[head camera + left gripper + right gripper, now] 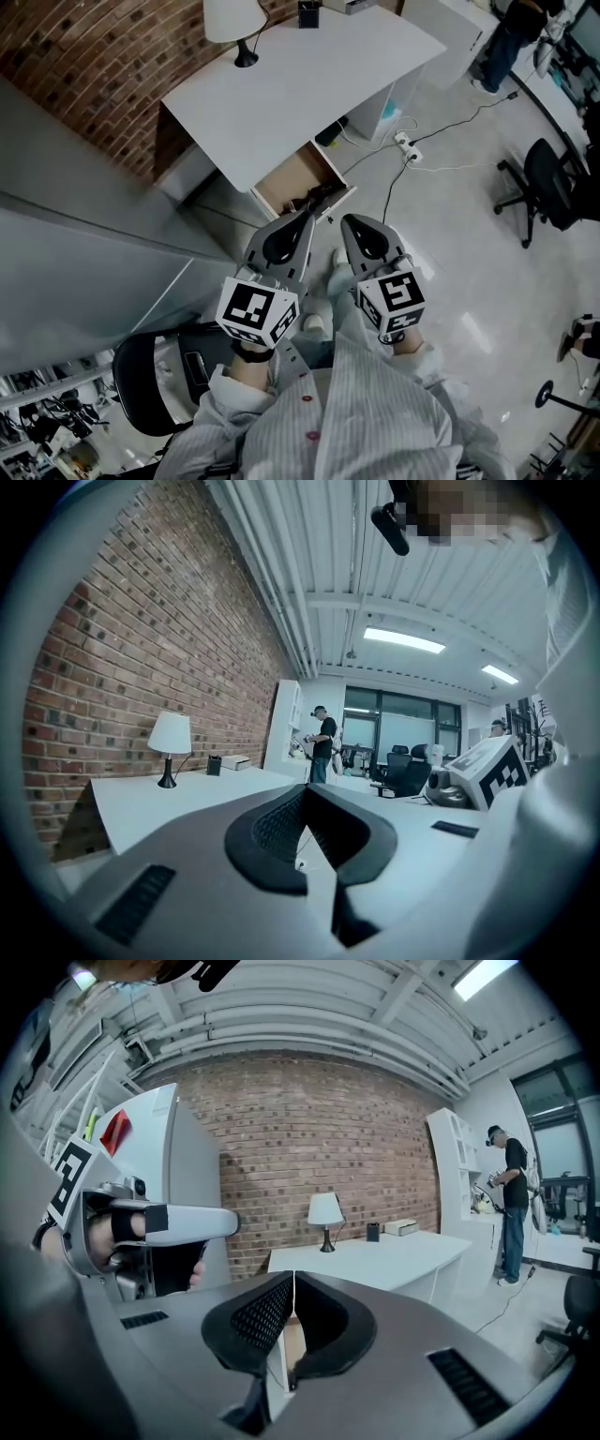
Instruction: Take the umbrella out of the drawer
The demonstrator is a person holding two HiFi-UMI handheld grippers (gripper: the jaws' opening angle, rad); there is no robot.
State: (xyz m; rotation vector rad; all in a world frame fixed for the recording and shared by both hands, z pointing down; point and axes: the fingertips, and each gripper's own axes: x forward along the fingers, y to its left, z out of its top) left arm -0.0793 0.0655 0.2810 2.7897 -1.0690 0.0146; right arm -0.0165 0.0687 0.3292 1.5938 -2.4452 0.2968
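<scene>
A wooden drawer (pixel 292 178) stands pulled out from under the white desk (pixel 309 84). A dark thing lies at its front end, likely the umbrella (pixel 315 197); little of it shows. My left gripper (pixel 310 214) is shut and empty, with its tips just short of the drawer's front. The right gripper (pixel 348 223) is beside it, also shut and empty, a little farther from the drawer. In the left gripper view the left gripper (pixel 305 797) has its jaws together, aimed level over the desk top. In the right gripper view the right gripper (pixel 293 1281) has its jaws closed too.
A table lamp (pixel 234 23) and small boxes stand at the desk's far end. A tall grey partition (pixel 75 234) is at left. A power strip with cables (pixel 406 143) lies on the floor, and an office chair (pixel 544 187) is at right. A person (pixel 512 1206) stands by white shelves.
</scene>
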